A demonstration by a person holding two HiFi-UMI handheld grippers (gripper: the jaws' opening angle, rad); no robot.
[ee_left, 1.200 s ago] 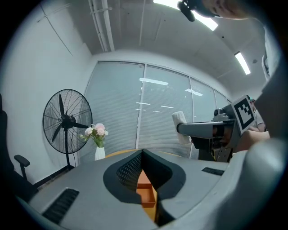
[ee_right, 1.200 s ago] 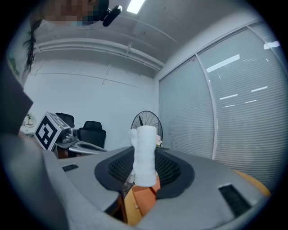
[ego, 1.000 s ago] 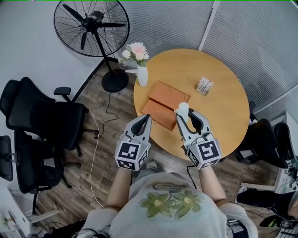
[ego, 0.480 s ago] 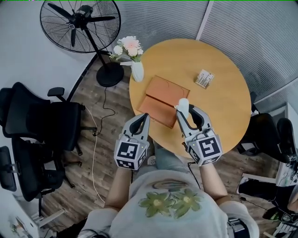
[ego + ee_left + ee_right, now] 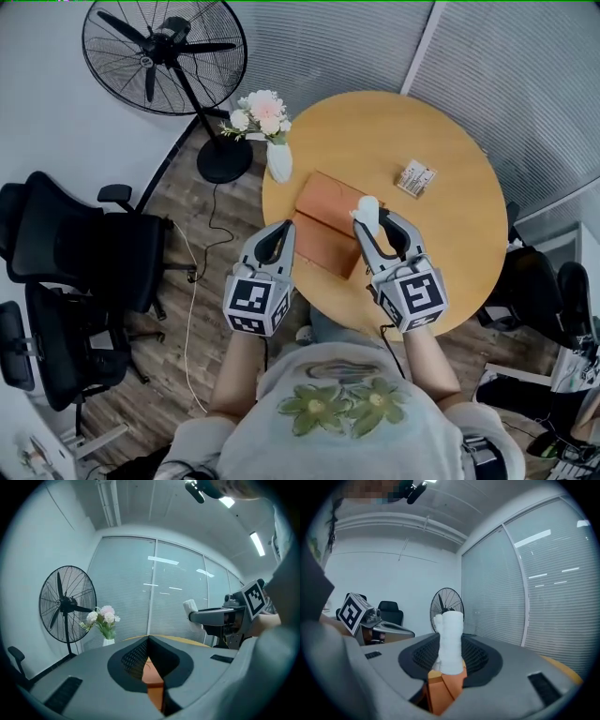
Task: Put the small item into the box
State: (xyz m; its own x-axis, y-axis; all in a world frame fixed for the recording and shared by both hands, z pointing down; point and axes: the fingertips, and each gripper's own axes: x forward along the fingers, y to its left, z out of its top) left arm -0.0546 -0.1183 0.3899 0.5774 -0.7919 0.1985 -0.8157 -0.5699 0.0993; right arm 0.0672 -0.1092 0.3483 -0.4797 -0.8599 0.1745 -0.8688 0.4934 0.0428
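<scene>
An orange box [image 5: 323,202] lies on the round wooden table [image 5: 403,131], near its left front edge. My right gripper [image 5: 367,219] hovers over the box's right side, shut on a small white item [image 5: 368,207] that sticks up between the jaws. In the right gripper view the white item [image 5: 451,639] stands upright in the jaws with the orange box [image 5: 445,688] below it. My left gripper [image 5: 282,229] is at the box's near left edge, its jaws shut and empty. The left gripper view shows the box [image 5: 152,679] under its closed tips [image 5: 149,638].
A small printed packet [image 5: 413,176] lies on the table's right half. A white vase with flowers [image 5: 278,155] stands at the table's left rim. On the floor are a standing fan [image 5: 164,56], black office chairs [image 5: 84,253] at left and a cable [image 5: 192,309].
Both grippers have shifted slightly forward and up over the table; the left one has drawn closer to the box's near left edge. The right still holds the white item.
</scene>
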